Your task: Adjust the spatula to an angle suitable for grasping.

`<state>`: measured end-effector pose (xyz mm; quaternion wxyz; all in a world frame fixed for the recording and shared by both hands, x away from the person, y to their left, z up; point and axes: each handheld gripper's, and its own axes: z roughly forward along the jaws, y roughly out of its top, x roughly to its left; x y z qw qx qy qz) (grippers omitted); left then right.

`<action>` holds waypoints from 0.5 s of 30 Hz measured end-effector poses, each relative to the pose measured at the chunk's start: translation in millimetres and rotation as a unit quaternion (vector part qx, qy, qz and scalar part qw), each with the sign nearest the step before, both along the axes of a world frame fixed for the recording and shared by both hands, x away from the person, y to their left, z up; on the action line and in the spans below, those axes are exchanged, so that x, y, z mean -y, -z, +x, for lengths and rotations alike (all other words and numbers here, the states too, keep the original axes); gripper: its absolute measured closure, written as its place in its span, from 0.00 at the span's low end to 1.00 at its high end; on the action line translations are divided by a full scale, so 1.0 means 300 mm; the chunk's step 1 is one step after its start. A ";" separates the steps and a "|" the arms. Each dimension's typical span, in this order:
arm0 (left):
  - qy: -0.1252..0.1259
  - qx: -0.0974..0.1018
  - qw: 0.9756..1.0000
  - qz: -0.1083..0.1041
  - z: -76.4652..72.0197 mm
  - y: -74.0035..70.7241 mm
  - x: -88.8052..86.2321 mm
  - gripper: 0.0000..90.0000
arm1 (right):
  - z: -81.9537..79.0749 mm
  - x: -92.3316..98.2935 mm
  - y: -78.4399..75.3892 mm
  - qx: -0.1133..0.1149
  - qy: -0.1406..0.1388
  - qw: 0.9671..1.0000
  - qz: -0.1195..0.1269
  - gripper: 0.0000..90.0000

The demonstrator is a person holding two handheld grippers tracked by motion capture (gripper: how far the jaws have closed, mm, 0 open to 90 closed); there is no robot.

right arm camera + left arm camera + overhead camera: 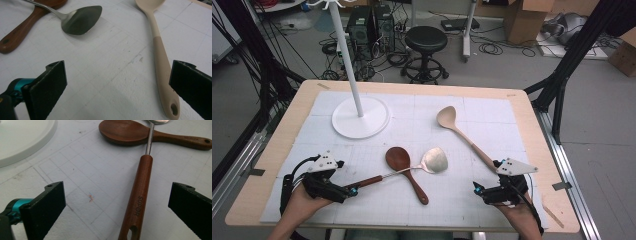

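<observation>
Between your left gripper's spread fingers lies the spatula's wooden handle, ready for pinching, while your right gripper gapes beside the beige spoon.

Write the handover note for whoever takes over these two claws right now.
Left claw: open, low over the mat, jaws either side of the metal spatula's brown handle, not closed on it.
Right claw: open, with the beige spoon's handle just inside its right jaw.
Metal spatula: its shaft lies across the dark wooden spoon mid-mat.
White stand: at the back left, nothing hanging on it as far as visible.
Done: nothing lifted.
Left: probably grasp both handles, then move the utensils.
</observation>
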<state>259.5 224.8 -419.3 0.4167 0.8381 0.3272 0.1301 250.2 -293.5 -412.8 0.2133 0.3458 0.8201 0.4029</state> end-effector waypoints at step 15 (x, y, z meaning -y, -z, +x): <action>0.035 -0.011 0.999 0.028 -0.008 0.026 0.032 0.22 | -0.004 -0.008 -0.003 0.005 -0.005 1.000 -0.005 0.01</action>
